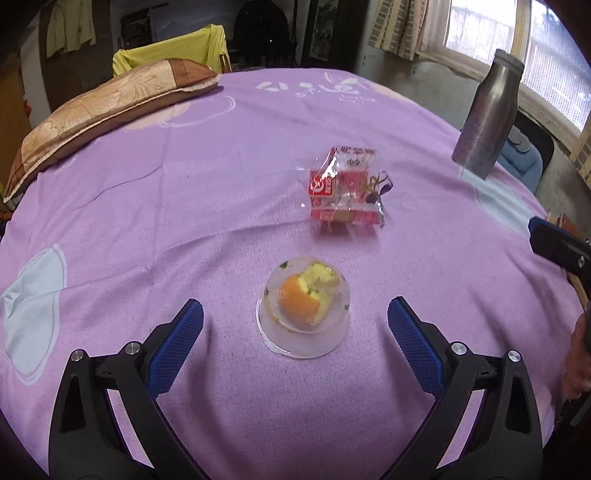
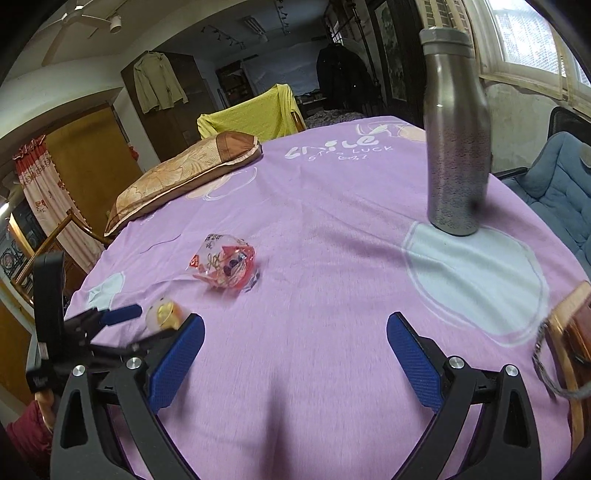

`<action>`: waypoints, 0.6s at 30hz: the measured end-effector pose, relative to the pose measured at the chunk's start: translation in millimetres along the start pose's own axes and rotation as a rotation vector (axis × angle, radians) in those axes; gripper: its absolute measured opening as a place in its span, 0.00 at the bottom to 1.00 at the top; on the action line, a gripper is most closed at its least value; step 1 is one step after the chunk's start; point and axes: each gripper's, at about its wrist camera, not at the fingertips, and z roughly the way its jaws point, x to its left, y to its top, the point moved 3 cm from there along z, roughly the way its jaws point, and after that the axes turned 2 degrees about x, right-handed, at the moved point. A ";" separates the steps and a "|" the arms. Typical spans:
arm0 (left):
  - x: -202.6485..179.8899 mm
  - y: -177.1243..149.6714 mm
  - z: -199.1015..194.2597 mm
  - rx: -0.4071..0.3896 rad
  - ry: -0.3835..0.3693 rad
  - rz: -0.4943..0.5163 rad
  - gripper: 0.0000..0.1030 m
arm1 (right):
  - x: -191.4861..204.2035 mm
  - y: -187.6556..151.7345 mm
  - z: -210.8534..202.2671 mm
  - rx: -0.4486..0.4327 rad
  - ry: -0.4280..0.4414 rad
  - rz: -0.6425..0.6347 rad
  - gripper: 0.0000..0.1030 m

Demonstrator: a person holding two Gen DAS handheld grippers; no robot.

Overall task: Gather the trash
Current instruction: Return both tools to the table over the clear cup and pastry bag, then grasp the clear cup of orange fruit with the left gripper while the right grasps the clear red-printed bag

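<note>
Purple cloth (image 1: 184, 206) covers the desk under both claws. Left claw (image 1: 295, 317) hangs with fingers wide apart, an upturned clear plastic cup (image 1: 303, 317) between the tips, orange peel (image 1: 301, 299) showing inside it. Beyond lies a crumpled red-and-clear wrapper (image 1: 343, 188). Right claw (image 2: 295, 332) is likewise spread over bare cloth. A steel bottle (image 2: 456, 133) stands upright near the desk's right edge, a pillow (image 2: 184, 177) at the far left.

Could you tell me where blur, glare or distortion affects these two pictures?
Left wrist view: the wrapper is smeared by motion, the window is blown out. Right wrist view: the fisheye bends the bed's edge, the bottle looms large, the window glares.
</note>
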 end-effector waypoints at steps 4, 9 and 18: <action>5.0 -1.6 8.6 0.041 -0.002 -0.020 0.94 | 3.7 12.4 20.2 0.031 -0.010 -0.024 0.94; 7.9 -3.1 13.7 0.066 0.015 -0.023 0.94 | 8.7 23.1 43.9 0.069 -0.025 -0.054 0.95; 2.9 -2.2 17.8 0.083 0.050 0.012 0.94 | -10.3 19.3 73.6 0.189 -0.002 0.022 0.95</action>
